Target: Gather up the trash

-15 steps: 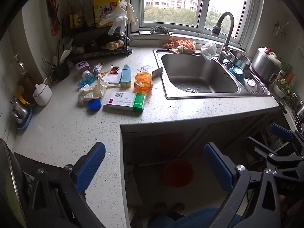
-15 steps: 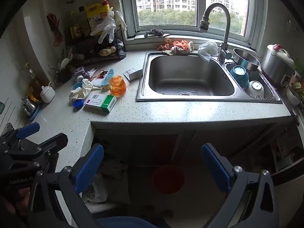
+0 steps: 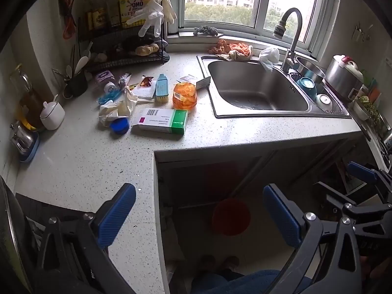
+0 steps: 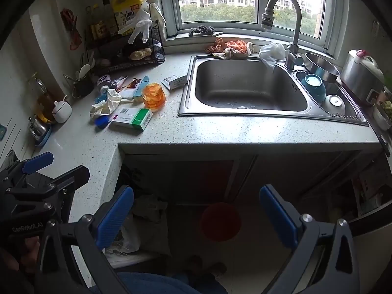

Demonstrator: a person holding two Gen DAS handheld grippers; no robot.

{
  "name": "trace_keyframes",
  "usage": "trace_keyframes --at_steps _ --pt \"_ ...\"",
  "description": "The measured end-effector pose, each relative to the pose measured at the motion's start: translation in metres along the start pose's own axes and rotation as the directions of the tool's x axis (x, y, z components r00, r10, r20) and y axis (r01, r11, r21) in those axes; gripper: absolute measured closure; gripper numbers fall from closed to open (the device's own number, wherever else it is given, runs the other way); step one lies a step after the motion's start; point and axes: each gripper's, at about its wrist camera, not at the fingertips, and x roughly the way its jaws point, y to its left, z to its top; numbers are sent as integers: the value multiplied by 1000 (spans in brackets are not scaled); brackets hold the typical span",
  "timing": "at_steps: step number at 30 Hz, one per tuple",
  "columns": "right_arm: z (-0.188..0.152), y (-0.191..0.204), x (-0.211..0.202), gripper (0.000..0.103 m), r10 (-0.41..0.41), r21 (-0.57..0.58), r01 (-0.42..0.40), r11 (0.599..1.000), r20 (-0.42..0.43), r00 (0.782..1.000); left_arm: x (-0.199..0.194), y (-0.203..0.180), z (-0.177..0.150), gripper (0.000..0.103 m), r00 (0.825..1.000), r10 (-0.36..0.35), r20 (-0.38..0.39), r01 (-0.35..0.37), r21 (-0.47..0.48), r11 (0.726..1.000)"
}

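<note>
A speckled grey table (image 3: 80, 161) is seen, with a sink (image 3: 257, 90) set into it. A green-and-white box (image 3: 160, 121), an orange tub (image 3: 185, 96), crumpled gloves (image 3: 117, 109) and a blue cap (image 3: 120, 125) are clustered on it.

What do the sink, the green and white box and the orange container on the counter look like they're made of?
Sink: brushed stainless steel, going by its grey metallic sheen. Green and white box: printed cardboard, with sharp folded edges and a barcode. Orange container: probably clear plastic, translucent with glossy highlights; glass can't be ruled out.
</note>
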Motion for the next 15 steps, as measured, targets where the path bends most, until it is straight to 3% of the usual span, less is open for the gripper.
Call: trace_keyframes --at_steps 15 --pt "-4 1 7 0 10 -5 -10 1000 -31 999 -2 -1 3 0 999 10 -31 -10 -5 1000"
